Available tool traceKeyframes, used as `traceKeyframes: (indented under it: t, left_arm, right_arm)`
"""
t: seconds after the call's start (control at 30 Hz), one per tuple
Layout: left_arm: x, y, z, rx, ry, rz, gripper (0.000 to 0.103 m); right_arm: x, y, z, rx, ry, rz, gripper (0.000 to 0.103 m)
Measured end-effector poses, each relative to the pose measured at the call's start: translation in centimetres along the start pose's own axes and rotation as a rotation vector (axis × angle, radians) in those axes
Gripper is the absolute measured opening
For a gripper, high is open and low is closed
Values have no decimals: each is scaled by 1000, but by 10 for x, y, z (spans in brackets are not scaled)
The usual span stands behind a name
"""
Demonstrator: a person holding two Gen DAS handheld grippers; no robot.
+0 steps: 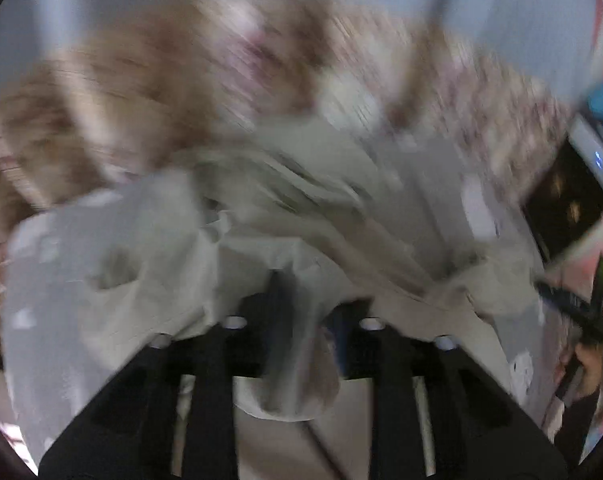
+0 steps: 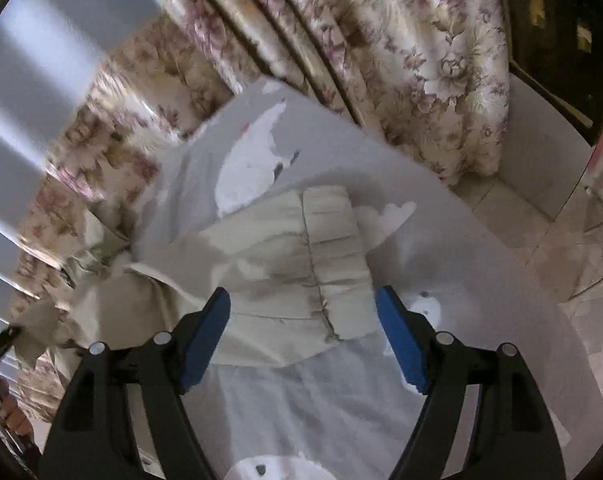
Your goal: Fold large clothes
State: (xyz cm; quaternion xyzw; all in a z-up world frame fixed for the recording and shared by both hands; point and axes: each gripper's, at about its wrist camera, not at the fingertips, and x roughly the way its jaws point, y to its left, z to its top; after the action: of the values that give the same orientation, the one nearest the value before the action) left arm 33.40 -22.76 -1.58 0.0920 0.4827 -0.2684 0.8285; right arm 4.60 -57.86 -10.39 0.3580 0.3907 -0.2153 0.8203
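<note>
Flowered curtains [image 2: 421,60] behind bed [image 2: 481,280]. Right gripper [image 2: 303,334] gapes, empty, over beige garment [image 2: 301,264]; left gripper [image 1: 301,320], blurred, unreadable. Regrasp its hem squarely.

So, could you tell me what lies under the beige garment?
The beige garment lies on a pale grey sheet with white animal prints; whatever the sheet covers is hidden.

My right gripper [image 2: 303,336] has black linkage arms, silver pivot pins and blue pads [image 2: 399,340]. My left gripper [image 1: 301,344] shows the same black frame, blurred.
</note>
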Motion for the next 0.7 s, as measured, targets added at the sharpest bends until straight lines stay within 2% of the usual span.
traceKeyframes:
  t: [0.03,0.07,0.1,0.13,0.17,0.23,0.27,0.3,0.33,0.37,0.47,0.5,0.57,0.63,0.67,0.7]
  left_arm:
    - [24,-10,0,4,75,13,40]
    - [37,-18,-4,13,128,23,41]
    - [40,-21,-8,23,142,19,41]
    - [37,-25,-19,53,142,11,42]
    - [30,-25,-27,80,133,12,44]
    - [10,-18,-42,96,106,15,62]
    - [-2,-10,-48,87,86,8,69]
    - [-23,-1,-55,66,46,-17,91]
    - [-36,7,-59,57,12,-33,100]
    - [-47,13,-62,48,-20,-38,100]
    - [-59,31,-54,11,-88,58,100]
    - [-57,37,-51,-6,-82,79,100]
    - [-44,50,-46,-54,-27,99,100]
    - [-34,61,-51,-72,5,108,100]
    - [-30,66,-55,-70,11,148,100]
    - [-26,72,-62,-60,8,231,100]
  right_arm:
    - [5,3,0,-9,-1,-11,78]
    - [8,5,-1,-23,-11,-24,76]
    - [9,11,-2,-65,-28,-47,70]
    - [11,14,-3,-96,-34,-69,61]
    - [14,16,-2,-121,-37,-81,41]
    - [16,21,1,-164,-47,-87,36]
    - [15,25,3,-190,-58,-94,29]
    - [11,30,6,-221,-82,-113,24]
    - [4,34,10,-245,-112,-141,22]
    - [-5,39,17,-268,-156,-176,20]
    - [-27,49,37,-323,-258,-260,18]
    - [-43,54,49,-355,-323,-327,17]
    - [-63,55,70,-362,-388,-370,17]
    - [-87,58,94,-387,-467,-451,16]
    - [-95,60,105,-400,-495,-476,16]
    - [-102,61,118,-408,-510,-487,16]
